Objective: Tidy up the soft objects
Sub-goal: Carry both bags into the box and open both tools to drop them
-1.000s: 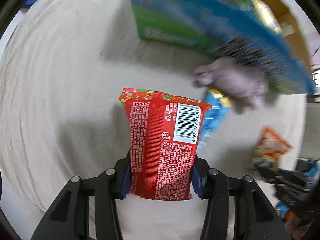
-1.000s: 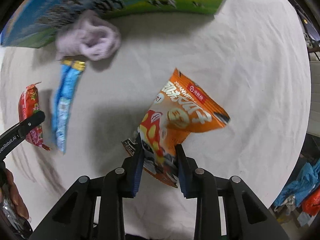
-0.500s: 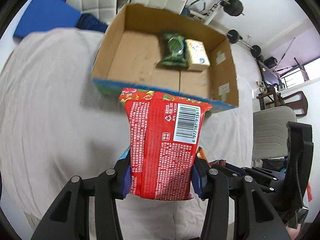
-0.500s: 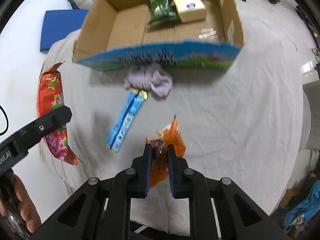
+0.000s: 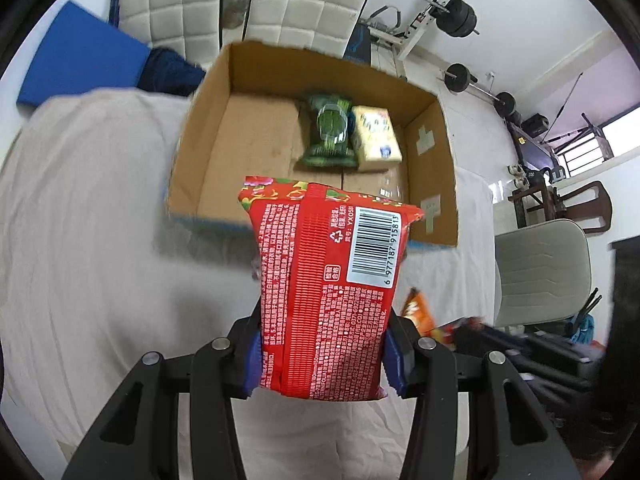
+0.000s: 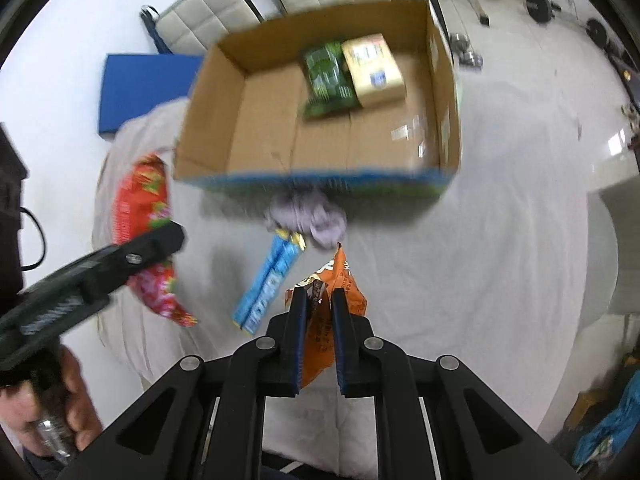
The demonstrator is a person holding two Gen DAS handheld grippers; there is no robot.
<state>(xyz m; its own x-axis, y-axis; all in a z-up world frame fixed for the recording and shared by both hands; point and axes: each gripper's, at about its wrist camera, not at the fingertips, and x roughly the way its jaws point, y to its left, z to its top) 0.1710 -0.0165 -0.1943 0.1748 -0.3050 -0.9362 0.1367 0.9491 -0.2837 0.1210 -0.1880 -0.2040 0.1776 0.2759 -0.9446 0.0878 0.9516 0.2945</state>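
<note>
My left gripper (image 5: 322, 344) is shut on a red snack packet (image 5: 324, 280) and holds it in the air in front of an open cardboard box (image 5: 208, 128). My right gripper (image 6: 319, 312) is shut on an orange snack bag (image 6: 344, 280), also lifted. The box (image 6: 224, 92) holds a green packet (image 6: 328, 80) and a yellow pack (image 6: 376, 68). A purple cloth (image 6: 308, 220) and a blue packet (image 6: 268, 284) lie on the white sheet just before the box. The red packet and left gripper show at the left of the right wrist view (image 6: 140, 204).
The box stands on a table draped in a white sheet (image 5: 80, 200). White chairs (image 5: 304, 4) and a blue mat (image 5: 80, 64) are behind it. A grey chair (image 5: 544, 272) and gym weights (image 5: 460, 16) stand to the right.
Both grippers have lifted their packets up from the table and pulled back. The box interior has come into view from above.
</note>
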